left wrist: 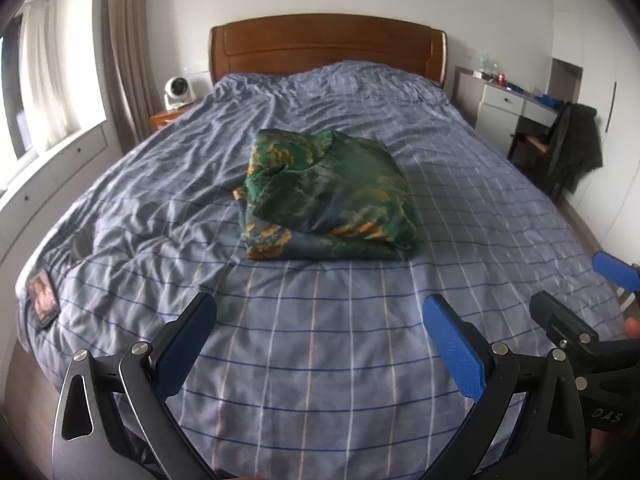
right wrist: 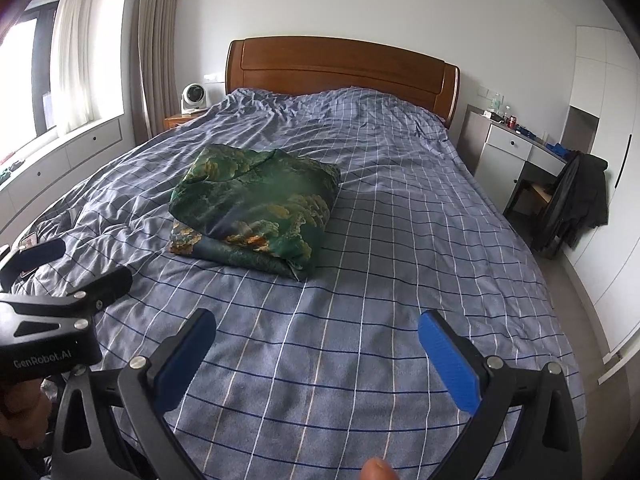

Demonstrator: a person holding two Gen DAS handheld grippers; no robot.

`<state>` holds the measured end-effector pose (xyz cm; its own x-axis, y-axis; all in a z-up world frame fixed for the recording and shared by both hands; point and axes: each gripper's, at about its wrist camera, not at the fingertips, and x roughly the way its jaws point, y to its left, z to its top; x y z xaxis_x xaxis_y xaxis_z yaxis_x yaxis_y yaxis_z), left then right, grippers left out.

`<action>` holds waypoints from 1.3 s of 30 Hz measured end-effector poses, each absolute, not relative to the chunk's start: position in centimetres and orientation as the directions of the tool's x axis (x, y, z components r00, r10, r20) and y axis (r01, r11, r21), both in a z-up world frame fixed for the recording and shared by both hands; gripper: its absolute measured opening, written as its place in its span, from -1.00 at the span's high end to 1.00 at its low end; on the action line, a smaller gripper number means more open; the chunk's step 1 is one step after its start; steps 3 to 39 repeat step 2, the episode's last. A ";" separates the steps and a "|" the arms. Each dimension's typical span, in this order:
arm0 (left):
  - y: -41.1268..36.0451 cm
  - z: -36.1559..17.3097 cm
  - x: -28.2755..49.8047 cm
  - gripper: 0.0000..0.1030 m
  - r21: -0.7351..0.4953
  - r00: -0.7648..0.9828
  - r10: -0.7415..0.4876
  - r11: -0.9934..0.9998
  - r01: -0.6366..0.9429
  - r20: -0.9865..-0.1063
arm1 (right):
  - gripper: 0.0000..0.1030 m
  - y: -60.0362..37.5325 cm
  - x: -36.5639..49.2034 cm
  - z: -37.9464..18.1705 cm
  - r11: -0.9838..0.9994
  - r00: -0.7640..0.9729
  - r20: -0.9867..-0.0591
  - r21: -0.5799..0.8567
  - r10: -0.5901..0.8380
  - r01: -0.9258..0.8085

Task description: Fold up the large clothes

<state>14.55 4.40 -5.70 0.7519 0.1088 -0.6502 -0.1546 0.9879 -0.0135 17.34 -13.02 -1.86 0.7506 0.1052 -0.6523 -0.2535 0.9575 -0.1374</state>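
I hold both grippers low over the foot of the bed (left wrist: 320, 360), pointing toward the headboard (left wrist: 328, 46). My left gripper (left wrist: 320, 332) has its blue-padded fingers (left wrist: 456, 356) spread wide apart with nothing between them, only the checked blue-grey duvet cover (right wrist: 400, 240) showing through the gap. My right gripper (right wrist: 316, 340) is spread just as wide and is likewise empty. In the left wrist view the right gripper shows at the right edge (left wrist: 580, 292), its jaws apart; in the right wrist view the left gripper appears at the left edge (right wrist: 68, 264), also parted.

The garment (left wrist: 324, 196), a green cloth with yellow-orange patterns, lies folded into a thick, roughly square bundle near the middle of the bed. It rests on the duvet cover, well apart from both grippers. Its upper layer sits a little skewed over the lower one, so a strip of the lower layer shows along the near edge (right wrist: 240, 256).

The duvet cover is rumpled toward the headboard and the left side. Near the bed's left edge lies a small dark flat item with a picture on it (left wrist: 41, 294); I cannot tell what it is. A white fan (left wrist: 176, 92) stands on the nightstand left of the headboard. To the right are a white desk (right wrist: 516, 152) and a chair with dark clothing draped over it (right wrist: 580, 200).
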 end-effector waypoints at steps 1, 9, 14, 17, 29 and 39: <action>4.2 -5.7 14.4 -0.99 0.004 0.755 0.122 0.988 -0.157 -0.645 | -1.00 -13.0 17.3 -1.9 0.958 0.751 -0.652 -0.136 0.106 -0.254; 4.1 -5.7 14.4 -0.99 0.011 0.757 0.127 0.988 -0.157 -0.642 | -1.00 -13.0 17.3 -1.9 0.958 0.750 -0.653 -0.137 0.105 -0.253; 4.1 -5.7 14.4 -0.99 0.011 0.757 0.127 0.988 -0.157 -0.642 | -1.00 -13.0 17.3 -1.9 0.958 0.750 -0.653 -0.137 0.105 -0.253; 4.1 -5.7 14.4 -0.99 0.011 0.757 0.127 0.988 -0.157 -0.642 | -1.00 -13.0 17.3 -1.9 0.958 0.750 -0.653 -0.137 0.105 -0.253; 4.1 -5.7 14.4 -0.99 0.011 0.757 0.127 0.988 -0.157 -0.642 | -1.00 -13.0 17.3 -1.9 0.958 0.750 -0.653 -0.137 0.105 -0.253; 4.1 -5.7 14.4 -0.99 0.011 0.757 0.127 0.988 -0.157 -0.642 | -1.00 -13.0 17.3 -1.9 0.958 0.750 -0.653 -0.137 0.105 -0.253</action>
